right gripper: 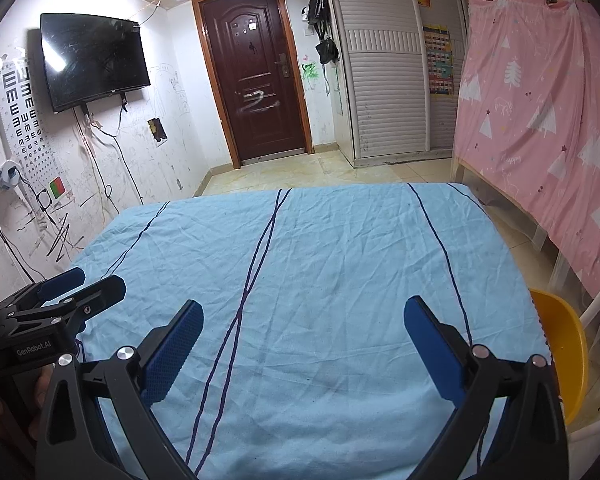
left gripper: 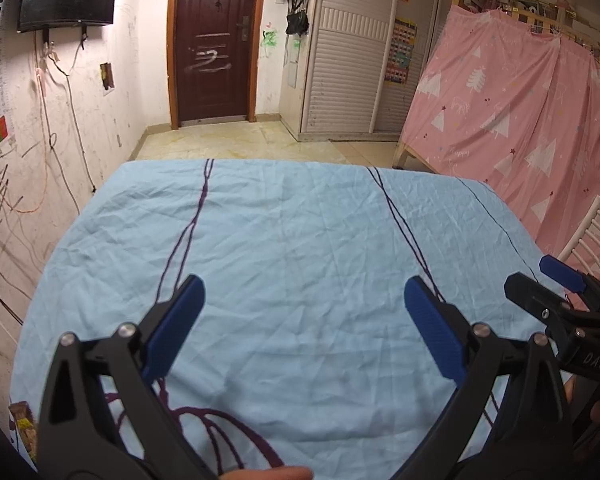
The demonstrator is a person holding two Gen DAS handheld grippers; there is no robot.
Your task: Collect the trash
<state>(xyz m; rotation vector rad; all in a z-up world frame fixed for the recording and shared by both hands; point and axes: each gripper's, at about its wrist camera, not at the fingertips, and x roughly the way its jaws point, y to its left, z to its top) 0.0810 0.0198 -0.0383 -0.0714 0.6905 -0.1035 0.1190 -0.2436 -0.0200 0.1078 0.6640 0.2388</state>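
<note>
Both spread wide, left gripper (left gripper: 304,320) and right gripper (right gripper: 303,344), gripping nothing over bare cloth (right gripper: 340,272). Probably hunting trash; none visible.

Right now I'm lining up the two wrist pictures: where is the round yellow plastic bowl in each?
Left wrist: not in view; the right gripper fills that edge.
Right wrist: yellow plastic bowl at the right edge, beside the light blue bedsheet.
Shared landmark: dark brown door.
</note>
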